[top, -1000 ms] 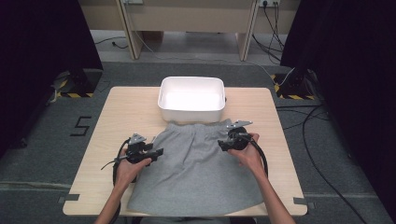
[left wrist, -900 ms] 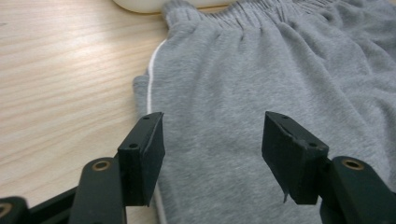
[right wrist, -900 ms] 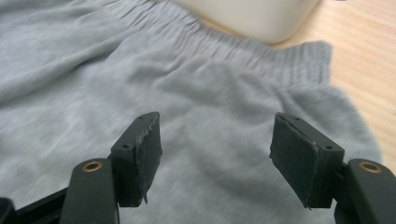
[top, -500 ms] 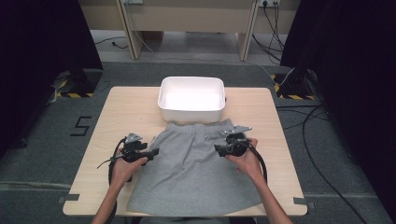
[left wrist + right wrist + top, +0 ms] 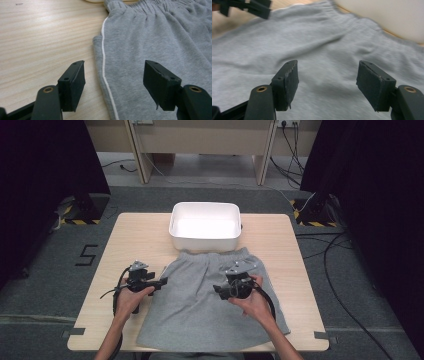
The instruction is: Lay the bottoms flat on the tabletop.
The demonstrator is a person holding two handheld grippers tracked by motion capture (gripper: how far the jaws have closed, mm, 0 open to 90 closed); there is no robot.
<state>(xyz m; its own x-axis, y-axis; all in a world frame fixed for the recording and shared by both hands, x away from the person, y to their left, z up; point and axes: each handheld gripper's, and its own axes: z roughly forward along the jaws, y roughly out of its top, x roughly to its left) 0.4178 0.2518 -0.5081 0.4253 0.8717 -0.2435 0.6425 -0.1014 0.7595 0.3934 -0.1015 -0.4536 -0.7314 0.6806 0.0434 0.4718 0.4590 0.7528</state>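
Grey shorts [image 5: 215, 305] are lying flat mid-desk [image 5: 135, 235], waistband touching the white tub [image 5: 205, 226] at the far edge. Soft, light cloth will be sagging and bunching, so hem or waistband looks the best hold. Left gripper [image 5: 113, 82], jaws just opening, is straddling the piped side seam [image 5: 103, 62]; right gripper [image 5: 327, 83] is hovering open above the cloth.

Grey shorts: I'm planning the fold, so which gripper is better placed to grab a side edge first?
Left. The left gripper sits at the grey shorts piped side seam, jaws open astride it. The right gripper hovers open over mid-fabric.
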